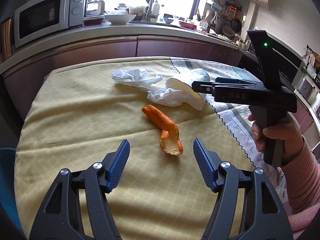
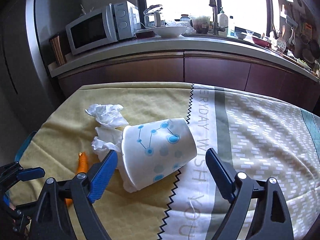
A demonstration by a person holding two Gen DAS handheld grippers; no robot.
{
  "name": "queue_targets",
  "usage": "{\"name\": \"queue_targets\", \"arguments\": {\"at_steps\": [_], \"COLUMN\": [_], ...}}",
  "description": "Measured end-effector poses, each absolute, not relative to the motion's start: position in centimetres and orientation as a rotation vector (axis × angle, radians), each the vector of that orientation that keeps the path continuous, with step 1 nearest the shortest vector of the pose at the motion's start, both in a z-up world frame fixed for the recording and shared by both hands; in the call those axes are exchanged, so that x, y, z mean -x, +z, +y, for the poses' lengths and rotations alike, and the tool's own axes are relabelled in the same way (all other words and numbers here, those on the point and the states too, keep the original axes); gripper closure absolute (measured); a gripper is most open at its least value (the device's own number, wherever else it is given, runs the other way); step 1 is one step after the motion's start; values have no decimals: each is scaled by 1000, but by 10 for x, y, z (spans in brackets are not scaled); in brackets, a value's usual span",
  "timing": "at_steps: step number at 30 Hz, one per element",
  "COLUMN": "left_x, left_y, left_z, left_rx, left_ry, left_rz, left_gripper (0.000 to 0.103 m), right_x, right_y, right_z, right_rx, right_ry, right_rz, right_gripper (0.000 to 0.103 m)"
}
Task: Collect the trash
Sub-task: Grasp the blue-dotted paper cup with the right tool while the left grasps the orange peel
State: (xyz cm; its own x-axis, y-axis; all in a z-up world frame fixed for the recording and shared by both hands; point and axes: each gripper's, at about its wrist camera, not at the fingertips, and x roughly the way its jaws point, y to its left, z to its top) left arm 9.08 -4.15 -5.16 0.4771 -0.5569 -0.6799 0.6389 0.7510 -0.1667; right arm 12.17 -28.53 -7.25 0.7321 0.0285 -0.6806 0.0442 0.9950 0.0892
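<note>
While both pairs of tongs hover over the cloth-covered table [image 1: 70, 104], neither one grips anything. The left gripper [image 1: 161, 152] has its blue-padded fingers [image 1: 120, 160] spread wide apart, and the orange peel [image 1: 166, 130] lies on the yellow cloth just ahead of the gap between them, curled at its near end, touching neither pad. Beyond the peel, toward the far edge of the table, a crumpled white tissue [image 1: 140, 80] sprawls across the cloth, and its nearer folds run up against the mouth of a paper cup [image 2: 158, 150] that lies tipped on its side.

From the right wrist view, the right gripper [image 2: 162, 162] is likewise open, its jaws set well apart on either side of the cup; whether either pad touches the cup wall I cannot tell. The cup is white with a blue dot-and-line pattern, resting across the zigzag seam where the yellow cloth meets a printed cloth [image 2: 260, 130] with grey lettering. Its mouth faces the table's left edge, with tissue bunched in and around the opening.

Across the far side runs a kitchen counter [image 2: 180, 42] carrying a microwave [image 2: 96, 30] and a white bowl [image 2: 170, 31].
</note>
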Motion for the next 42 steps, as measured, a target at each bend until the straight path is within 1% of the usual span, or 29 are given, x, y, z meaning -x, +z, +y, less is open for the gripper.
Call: {"name": "queue_targets", "arguments": {"at_steps": [3,7,8,9,14,16,19,21,23,26,28,33,42], "left_x": [-95,-101,-102,-103,-108,-110,-114,-117,-118,-118,-117,-108,-94], "left_y": [-55,-58,-58,-59,-65,-68,-70,-71,-72,-71,-71,-67,-51], "left_z": [-48,-56,-57,-59,-67,-71,-74,-75,-75,-75,-74,-69,-37], "left_rx": [-127,-133,-133,-132,-150,-166,-176,-174,-175,-168,-167,-171,-136], "left_ry": [-738,-742,-742,-742,-739,-732,-720,-720,-714,-717,-723,-723,-703], "left_rz": [806,831,837,844,877,893,902,907,910,906,901,877,820], "left_gripper": [38,42,43,44,53,53,59,70,75,79,84,87,88], "right_x": [-126,-131,-131,-131,-127,-123,-117,-113,-109,-101,-96,-82,-64], "right_y": [-74,-76,-76,-77,-76,-75,-72,-70,-68,-65,-62,-51,-35], "right_z": [-283,-280,-279,-280,-282,-284,-286,-290,-294,-299,-301,-305,-297], "right_rx": [-64,-28,-26,-26,-29,-31,-39,-53,-67,-85,-99,-151,-216], "right_ry": [6,16,18,21,17,10,2,-3,-7,-13,-12,16,102], "right_rz": [761,765,763,764,751,743,726,716,706,691,680,638,585], "right_gripper": [14,15,21,23,23,23,23,23,23,24,24,24,24]}}
